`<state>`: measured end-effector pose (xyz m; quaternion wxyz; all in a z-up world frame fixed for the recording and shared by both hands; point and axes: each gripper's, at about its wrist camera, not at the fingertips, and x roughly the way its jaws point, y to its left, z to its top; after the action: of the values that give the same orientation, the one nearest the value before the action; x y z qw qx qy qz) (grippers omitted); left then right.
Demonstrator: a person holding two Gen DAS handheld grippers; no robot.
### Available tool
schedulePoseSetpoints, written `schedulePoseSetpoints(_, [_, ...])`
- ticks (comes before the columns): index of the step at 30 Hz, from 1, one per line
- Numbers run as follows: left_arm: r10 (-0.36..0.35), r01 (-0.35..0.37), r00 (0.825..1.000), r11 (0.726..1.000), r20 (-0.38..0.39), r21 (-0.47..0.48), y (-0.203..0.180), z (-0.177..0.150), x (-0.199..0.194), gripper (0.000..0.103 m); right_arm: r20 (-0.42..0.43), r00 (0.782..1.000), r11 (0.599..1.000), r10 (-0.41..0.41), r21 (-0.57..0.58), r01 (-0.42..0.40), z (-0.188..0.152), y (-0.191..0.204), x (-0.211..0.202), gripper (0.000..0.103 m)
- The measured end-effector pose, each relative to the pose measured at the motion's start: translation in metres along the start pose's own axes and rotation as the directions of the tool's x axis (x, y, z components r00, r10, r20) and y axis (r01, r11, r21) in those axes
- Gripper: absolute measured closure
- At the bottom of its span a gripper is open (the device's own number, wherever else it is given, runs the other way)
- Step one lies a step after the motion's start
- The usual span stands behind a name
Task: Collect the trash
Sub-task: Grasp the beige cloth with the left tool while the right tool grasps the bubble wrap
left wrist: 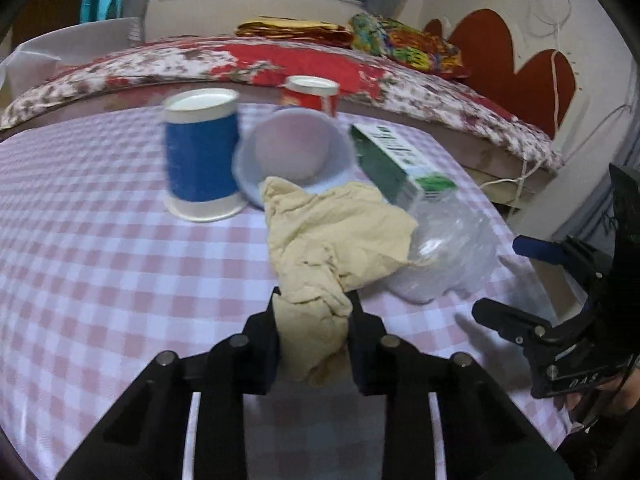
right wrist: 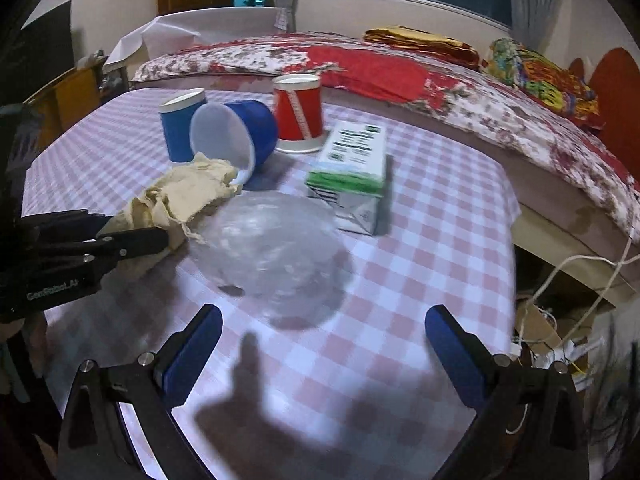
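Now | left claw (left wrist: 314, 344) pinching crumpled beige napkin (left wrist: 332, 232) | right claw (right wrist: 324, 344) spread, nearing clear plastic bag (right wrist: 272, 248) | lifting slowly is wisest.

Left gripper (left wrist: 314, 322) jaws pinched narrow; right gripper (right wrist: 324, 344) jaws spread wide.

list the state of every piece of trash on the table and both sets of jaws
left gripper: jaws shut on the tissue
right gripper: jaws open, nothing between them
beige tissue: crumpled, near end pinched
clear plastic bag: crumpled, loose on the table
upright blue cup: standing upside down
tipped blue cup: on its side, mouth towards the tissue
red cup: standing upside down
green carton: lying flat
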<state>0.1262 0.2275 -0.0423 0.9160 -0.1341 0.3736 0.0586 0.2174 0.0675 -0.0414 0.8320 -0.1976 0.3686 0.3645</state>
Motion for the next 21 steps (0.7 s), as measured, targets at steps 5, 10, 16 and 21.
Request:
schedulePoseSetpoints(5, [0.053,-0.052,0.999,0.998,0.014,-0.027,0.018,-0.004,-0.008,0.073,0.001,1.0,1.0,0.02,0.01,-0.02,0.014,0.012,0.016,0.007])
schedulePoseSetpoints(10, [0.067,-0.066,0.998,0.997,0.018,-0.032,0.021,-0.002,-0.009,0.073,-0.026,0.998,0.998,0.051,0.044,-0.05,0.023,0.018,0.031,0.037])
schedulePoseSetpoints(16, [0.067,-0.067,0.997,0.998,0.031,-0.02,0.018,-0.002,-0.013,0.073,-0.005,0.998,0.997,0.063,0.055,-0.063,0.019,0.027,0.022,0.061])
schedulePoseSetpoints(21, [0.053,-0.053,0.998,0.999,0.043,-0.006,0.009,-0.004,-0.02,0.073,0.036,0.999,0.996,0.039,0.073,-0.042,0.009,0.029,-0.003,0.062])
